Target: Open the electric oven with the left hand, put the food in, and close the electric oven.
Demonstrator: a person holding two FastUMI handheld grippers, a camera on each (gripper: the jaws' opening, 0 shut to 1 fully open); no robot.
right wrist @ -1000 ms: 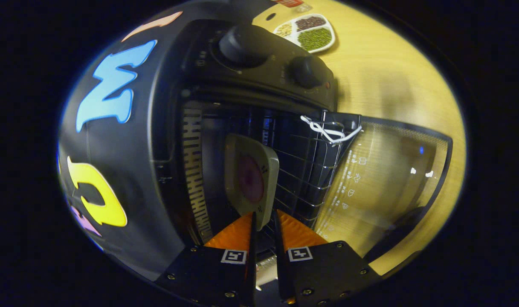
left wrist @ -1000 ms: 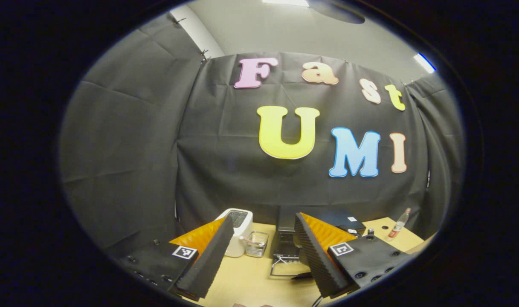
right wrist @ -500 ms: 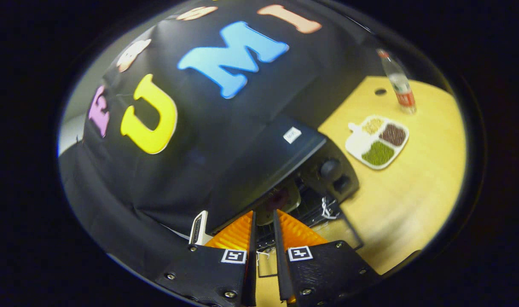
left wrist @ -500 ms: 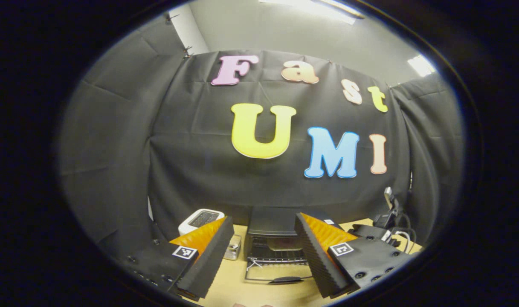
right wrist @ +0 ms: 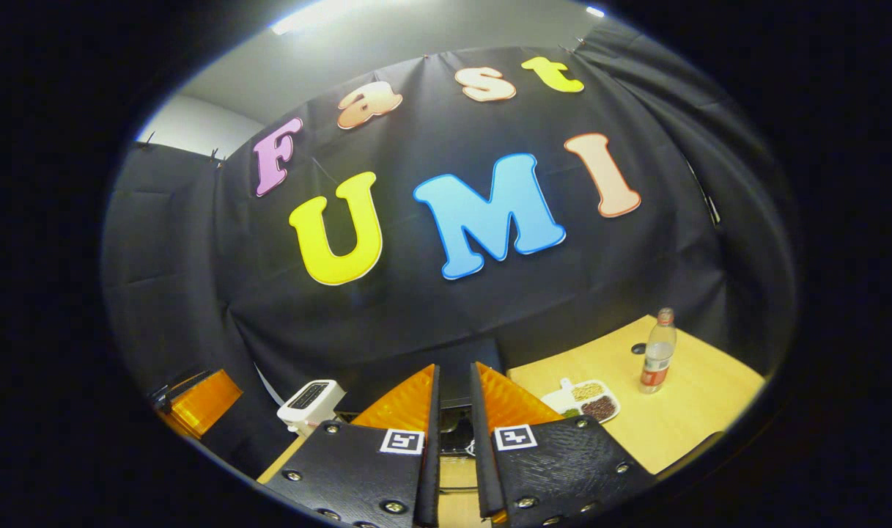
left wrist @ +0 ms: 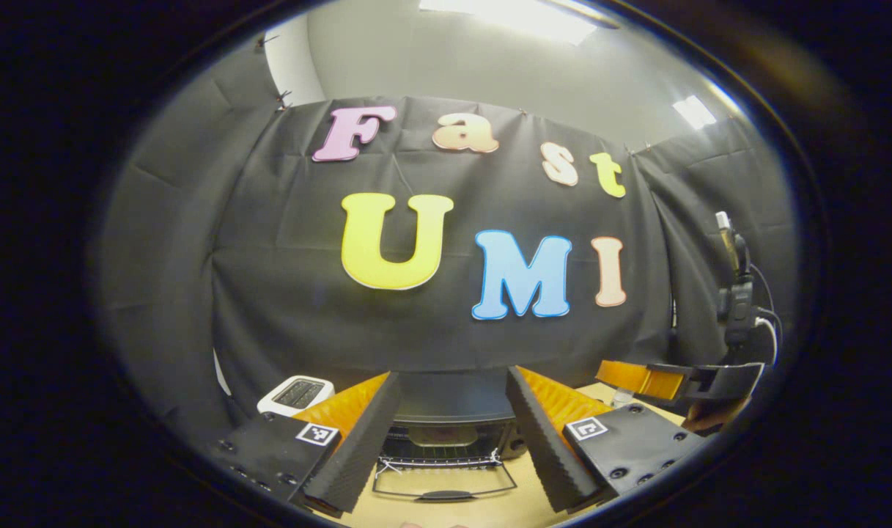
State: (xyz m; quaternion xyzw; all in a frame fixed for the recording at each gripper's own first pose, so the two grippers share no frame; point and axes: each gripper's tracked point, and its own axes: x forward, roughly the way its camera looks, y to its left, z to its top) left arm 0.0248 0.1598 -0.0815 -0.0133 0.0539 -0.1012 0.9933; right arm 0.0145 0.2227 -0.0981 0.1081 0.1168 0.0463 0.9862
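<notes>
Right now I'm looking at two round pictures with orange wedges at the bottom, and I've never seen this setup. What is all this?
Those wedges are the fingers of two hand-held grippers, each carrying a fisheye camera that looks along them. In the left gripper view, the left gripper is open and empty, facing a black electric oven whose glass door lies folded down; a pale dish sits inside. A white toaster stands beside it. The right gripper has its fingers nearly together, holding nothing visible. On the wooden table in the right gripper view are a divided tray of beans and a plastic bottle.

Table (right wrist: 680, 418) looks like smooth light wood. Oven (left wrist: 446, 407) is matt black w/ a glass door. Toaster (right wrist: 310, 403) is white plastic.
</notes>
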